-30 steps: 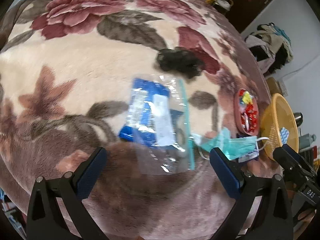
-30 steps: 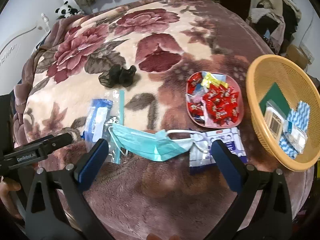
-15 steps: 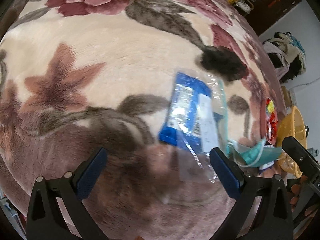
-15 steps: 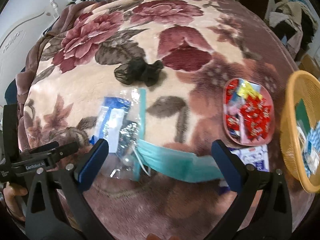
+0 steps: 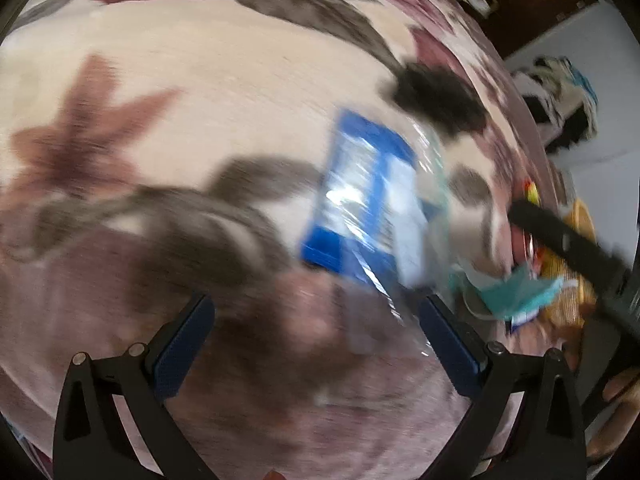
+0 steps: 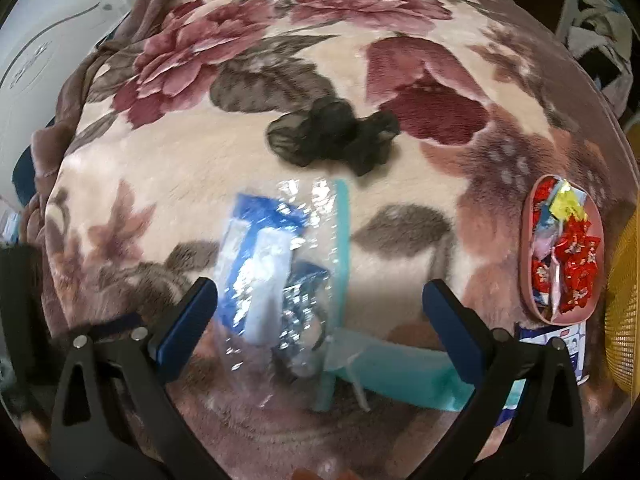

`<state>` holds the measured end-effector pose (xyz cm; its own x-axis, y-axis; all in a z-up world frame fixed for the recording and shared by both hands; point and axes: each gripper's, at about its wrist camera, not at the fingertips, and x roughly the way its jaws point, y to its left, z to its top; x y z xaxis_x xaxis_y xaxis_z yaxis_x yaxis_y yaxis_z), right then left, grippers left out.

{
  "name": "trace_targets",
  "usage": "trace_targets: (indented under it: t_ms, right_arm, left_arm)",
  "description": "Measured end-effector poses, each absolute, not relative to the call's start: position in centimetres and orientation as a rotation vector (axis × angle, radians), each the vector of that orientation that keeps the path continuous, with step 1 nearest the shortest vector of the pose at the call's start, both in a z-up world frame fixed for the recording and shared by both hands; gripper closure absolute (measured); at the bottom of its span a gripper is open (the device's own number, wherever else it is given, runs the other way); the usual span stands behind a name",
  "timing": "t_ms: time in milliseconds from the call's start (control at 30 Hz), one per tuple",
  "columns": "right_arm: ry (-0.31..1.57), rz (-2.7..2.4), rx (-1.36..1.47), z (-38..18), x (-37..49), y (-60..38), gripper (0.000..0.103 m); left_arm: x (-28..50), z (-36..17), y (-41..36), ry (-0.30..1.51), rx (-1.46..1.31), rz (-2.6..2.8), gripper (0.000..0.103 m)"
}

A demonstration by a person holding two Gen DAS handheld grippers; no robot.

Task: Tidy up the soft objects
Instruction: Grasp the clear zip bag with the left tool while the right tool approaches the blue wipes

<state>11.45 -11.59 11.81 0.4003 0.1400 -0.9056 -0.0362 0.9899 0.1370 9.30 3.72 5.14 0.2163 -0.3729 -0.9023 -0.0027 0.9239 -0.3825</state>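
Both claws are being held wide open over a floral blanket [image 6: 248, 148], with nothing between their blue pads. In the right wrist view, the right claw [image 6: 320, 312] is being hovered low above a clear zip bag [image 6: 292, 264] with blue packaging inside, which is lying flat on the blanket just ahead of the claw's left pad [image 6: 188, 312]. A teal mask [image 6: 400, 372] is lying at the claw's 6 o'clock, its edge touching or overlapping the bag's lower corner; exact contact cannot be told through the blur. A black sheer cloth [image 6: 332, 136] is bunched at 12 o'clock of the bag, set apart from it. At 3 o'clock, a pink tray [image 6: 528, 292] is being shown filled with red and yellow wrapped sweets, and a yellow basket [image 6: 624, 312] is cut by the frame edge just beyond it. A white-and-blue packet [image 6: 560, 340] is lying just below the tray.

In the blurred left wrist view, the left claw [image 5: 316, 336] is being held open over the blanket [image 5: 180, 92], the bag [image 5: 368, 216] lying at its 1 o'clock, near the right pad. The cloth [image 5: 436, 100] is lying beyond the bag, and the mask [image 5: 516, 292] is seen at 3 o'clock, under the other claw's black body [image 5: 572, 248].
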Motion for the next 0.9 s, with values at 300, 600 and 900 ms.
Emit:
trace_targets:
  t_ms: [300, 600, 900]
  right_arm:
    - [1.134, 0.074, 0.138, 12.2, 10.7, -14.6, 0.0]
    - [1.135, 0.077, 0.161, 12.0, 10.2, -15.4, 0.0]
    - [1.152, 0.129, 0.122, 11.5, 10.5, -12.4, 0.0]
  left_arm:
    - [8.8, 3.2, -3.5, 1.393, -0.267, -0.304, 0.049]
    - [8.1, 5.6, 0.7, 1.31, -0.254, -0.278, 0.103]
    - [8.0, 5.8, 10.7, 1.25, -0.313, -0.063, 0.103]
